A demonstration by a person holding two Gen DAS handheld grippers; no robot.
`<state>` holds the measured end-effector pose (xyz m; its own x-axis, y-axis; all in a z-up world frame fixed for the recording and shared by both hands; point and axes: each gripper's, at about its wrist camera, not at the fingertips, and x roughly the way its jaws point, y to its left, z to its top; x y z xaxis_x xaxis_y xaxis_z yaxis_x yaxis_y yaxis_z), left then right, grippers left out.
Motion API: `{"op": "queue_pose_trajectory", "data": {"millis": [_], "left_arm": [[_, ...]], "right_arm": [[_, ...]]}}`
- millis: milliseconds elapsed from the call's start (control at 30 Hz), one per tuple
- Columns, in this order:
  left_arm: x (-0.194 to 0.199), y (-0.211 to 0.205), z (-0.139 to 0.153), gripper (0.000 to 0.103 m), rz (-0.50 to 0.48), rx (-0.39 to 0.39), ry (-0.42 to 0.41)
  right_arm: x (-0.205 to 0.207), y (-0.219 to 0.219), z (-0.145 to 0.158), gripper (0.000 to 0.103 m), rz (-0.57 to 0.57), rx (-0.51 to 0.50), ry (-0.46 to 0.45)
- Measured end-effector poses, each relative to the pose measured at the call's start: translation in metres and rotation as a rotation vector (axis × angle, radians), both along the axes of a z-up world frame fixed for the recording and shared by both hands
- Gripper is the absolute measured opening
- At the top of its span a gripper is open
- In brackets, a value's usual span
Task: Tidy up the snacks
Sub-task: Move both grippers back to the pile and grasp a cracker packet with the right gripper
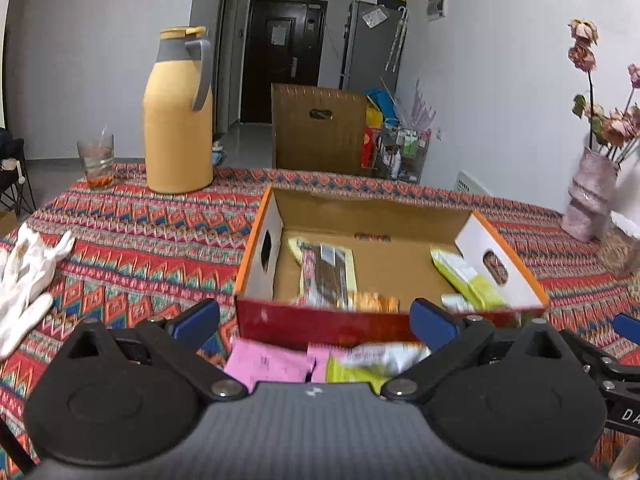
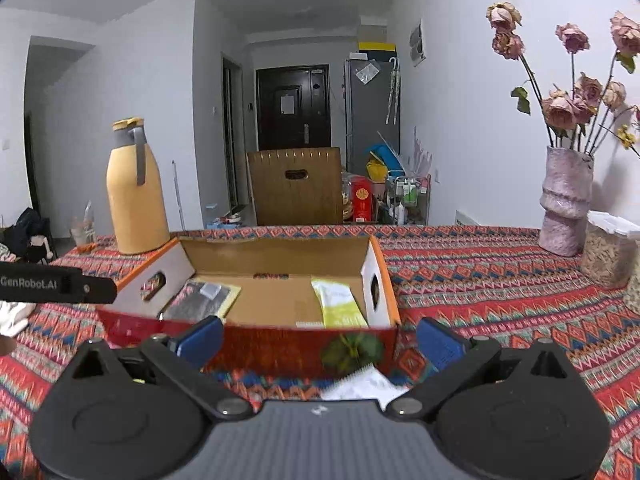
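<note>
An open cardboard box (image 1: pixel 316 322) with a red front wall stands on the patterned tablecloth; it also shows in the right wrist view (image 2: pixel 280 340). Inside lie a dark snack pack (image 1: pixel 326 272), a yellow-green pack (image 1: pixel 466 276) and an orange one (image 1: pixel 372 302). The right wrist view shows the dark pack (image 2: pixel 200 300) and the green pack (image 2: pixel 340 304). My left gripper (image 1: pixel 316 322) is open above pink packets (image 1: pixel 268 364) and a yellow-green packet (image 1: pixel 376 362) lying before the box. My right gripper (image 2: pixel 320 338) is open above a white packet (image 2: pixel 366 386).
A yellow thermos jug (image 1: pixel 178 120) and a glass (image 1: pixel 96 158) stand at the back left. White gloves (image 1: pixel 28 276) lie at the left. A pink vase of dried roses (image 2: pixel 564 200) and clear jars (image 2: pixel 608 248) stand at the right. The other gripper's body (image 2: pixel 56 282) shows at the left.
</note>
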<state>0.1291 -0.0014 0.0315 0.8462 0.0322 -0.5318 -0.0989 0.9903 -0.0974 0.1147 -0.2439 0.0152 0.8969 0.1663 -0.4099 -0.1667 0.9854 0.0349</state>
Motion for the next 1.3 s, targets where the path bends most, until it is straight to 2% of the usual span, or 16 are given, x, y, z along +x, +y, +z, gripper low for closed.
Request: {"op": "queue_pose_trajectory", "data": {"millis": [267,467,633,767,967,1033,1100,1133,1300], "left_arm": [[-0.036,0.003,-0.026,0.103,-0.026,-0.018,0.058],[-0.055,0.010,-0.047,0.103,-0.031,-0.022,0.105],[-0.063,0.011,-0.054,0.103,-0.035,-0.025,0.127],[-0.064,0.008,-0.054,0.103,-0.043,-0.021,0.129],[-0.064,0.005,-0.057,0.103,-0.044,-0.015,0.140],[-0.065,0.005,-0.057,0.103,-0.044,-0.015,0.141],[-0.066,0.005,-0.057,0.103,-0.042,-0.013,0.141],[-0.066,0.006,-0.057,0.103,-0.040,-0.014,0.142],[-0.068,0.005,-0.057,0.103,-0.040,-0.014,0.144]], "right_arm": [[-0.039,-0.018,-0.020,0.103,-0.018,-0.011,0.048],[-0.065,-0.031,-0.047,0.103,-0.036,-0.033,0.113],[-0.073,-0.038,-0.063,0.099,-0.046,-0.064,0.163],[-0.068,-0.037,-0.067,0.089,-0.033,-0.076,0.182],[-0.053,-0.027,-0.073,0.069,0.019,-0.117,0.227],[-0.046,-0.026,-0.076,0.059,0.029,-0.121,0.252],[-0.044,-0.026,-0.076,0.055,0.042,-0.105,0.256],[-0.044,-0.026,-0.075,0.049,0.049,-0.103,0.256],[-0.052,-0.024,-0.076,0.040,0.060,-0.087,0.245]]}}
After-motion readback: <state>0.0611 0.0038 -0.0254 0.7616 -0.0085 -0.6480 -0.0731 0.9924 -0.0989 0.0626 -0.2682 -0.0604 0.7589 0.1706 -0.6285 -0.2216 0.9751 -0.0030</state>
